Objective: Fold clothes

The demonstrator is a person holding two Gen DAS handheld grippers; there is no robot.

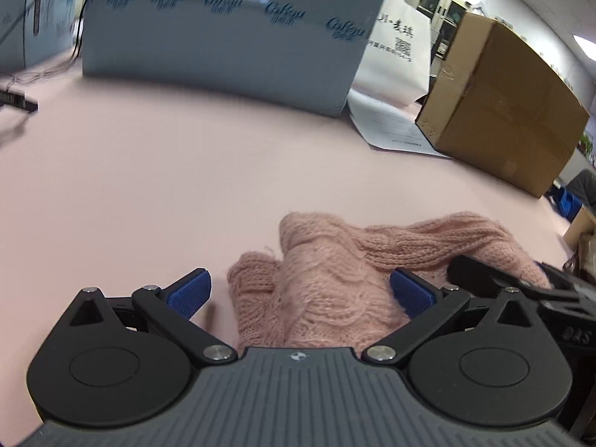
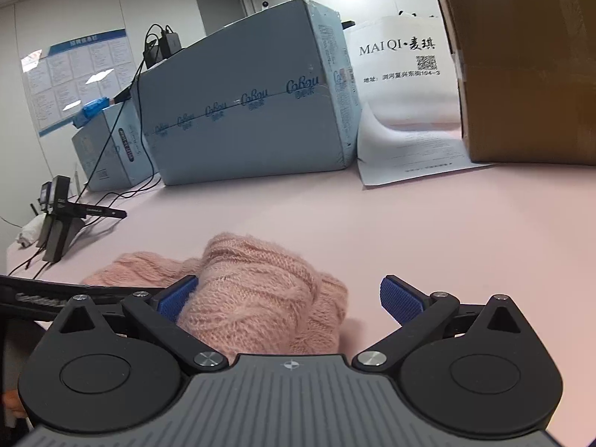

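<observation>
I'm hovering both tools spread wide, left tool (image 1: 300, 292) and right tool (image 2: 288, 298), around the bunched pink sweater (image 2: 257, 298) sitting near me on the pink tabletop (image 2: 447, 223), probably to grab edges.

So my surface (image 2: 428, 231) is plain pink. On it: a bunched-up pink sweater (image 2: 260, 298) near me, two pale blue boxes (image 2: 253, 111) at the back, a brown cardboard box (image 2: 529, 74), a white bag (image 2: 402, 74), printed paper (image 2: 406, 156), some black cables (image 2: 111, 193).
</observation>
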